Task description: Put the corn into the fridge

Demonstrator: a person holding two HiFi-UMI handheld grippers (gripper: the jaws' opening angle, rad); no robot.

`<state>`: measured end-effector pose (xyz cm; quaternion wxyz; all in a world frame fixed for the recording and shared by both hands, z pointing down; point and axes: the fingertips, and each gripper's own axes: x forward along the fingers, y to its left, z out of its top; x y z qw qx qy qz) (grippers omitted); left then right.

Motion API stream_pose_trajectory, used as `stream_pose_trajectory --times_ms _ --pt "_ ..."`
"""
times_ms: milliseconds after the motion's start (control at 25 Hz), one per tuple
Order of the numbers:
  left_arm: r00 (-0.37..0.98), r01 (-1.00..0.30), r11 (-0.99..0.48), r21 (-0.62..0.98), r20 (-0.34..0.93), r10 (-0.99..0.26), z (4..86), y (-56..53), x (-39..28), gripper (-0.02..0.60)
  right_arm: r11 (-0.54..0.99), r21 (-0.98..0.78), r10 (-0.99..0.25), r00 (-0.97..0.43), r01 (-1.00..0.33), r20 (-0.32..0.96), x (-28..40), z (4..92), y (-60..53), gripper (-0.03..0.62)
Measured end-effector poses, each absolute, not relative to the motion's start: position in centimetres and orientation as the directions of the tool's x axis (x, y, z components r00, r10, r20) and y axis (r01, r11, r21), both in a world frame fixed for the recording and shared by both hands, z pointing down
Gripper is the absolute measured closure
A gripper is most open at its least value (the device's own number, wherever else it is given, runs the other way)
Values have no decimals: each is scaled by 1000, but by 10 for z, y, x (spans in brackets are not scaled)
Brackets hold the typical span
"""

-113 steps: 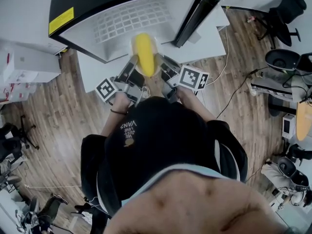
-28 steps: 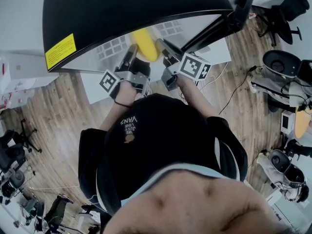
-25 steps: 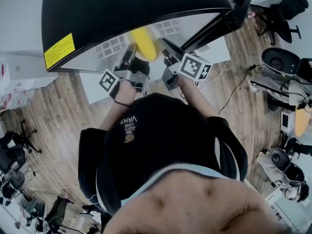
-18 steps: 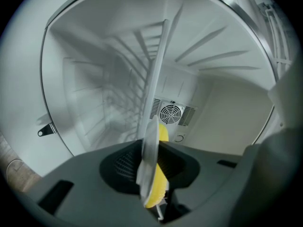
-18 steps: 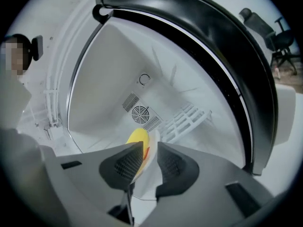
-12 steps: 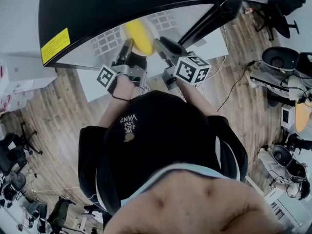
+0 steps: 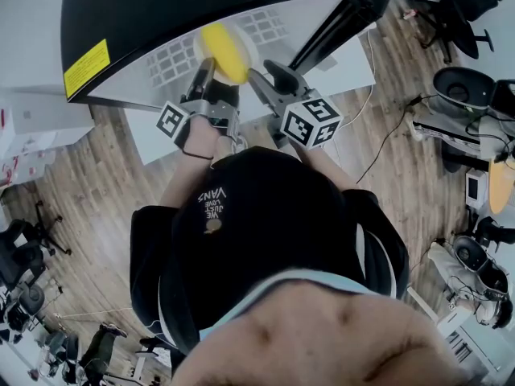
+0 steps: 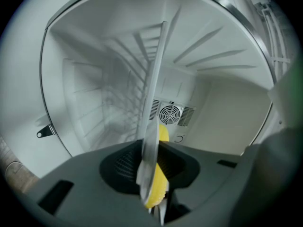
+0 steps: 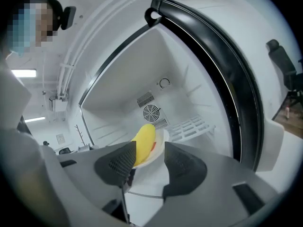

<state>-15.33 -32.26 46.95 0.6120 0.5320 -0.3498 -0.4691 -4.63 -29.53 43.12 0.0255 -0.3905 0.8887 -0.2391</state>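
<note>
No expert, but one yellow corn cob [image 7: 224, 51] sits on one white round plate [image 9: 160, 144], upper middle of the head view inside the one black-topped fridge [image 7: 161, 6]; of two grippers, the left gripper [image 8: 152, 171] pinches the plate's rim, the right gripper [image 9: 147, 161] just spread its jaws wide off it, so I'd keep it level going in.

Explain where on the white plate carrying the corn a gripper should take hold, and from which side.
Probably best: take the plate by its thin near rim, coming level from the open front of the fridge, a jaw on each face. The corn fills the middle, leaving only the rim bare; the left gripper is shut on it this way.
</note>
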Motion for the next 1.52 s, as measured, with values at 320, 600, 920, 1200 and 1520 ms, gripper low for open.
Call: stream_pose_trajectory --times_ms 320,600,920,1200,1520 --pt "305 206 -13 978 -76 -949 471 -323 -155 506 661 -212 -697 -694 -720 180 -59 433 -273 368" --pt "309 203 -20 979 -84 -947 469 -324 -153 506 669 -119 -703 -676 -734 223 -64 446 -269 361" --pt "307 208 -24 978 -88 -948 468 -323 -151 506 654 -15 -733 -638 -757 234 -69 448 -269 361" --pt "313 211 -23 977 -90 -945 468 -323 -152 505 646 25 -744 -622 -763 245 -71 448 -273 361" --pt "321 245 -35 969 -116 -940 467 -323 -152 499 642 10 -745 -621 -766 246 -73 447 -277 361"
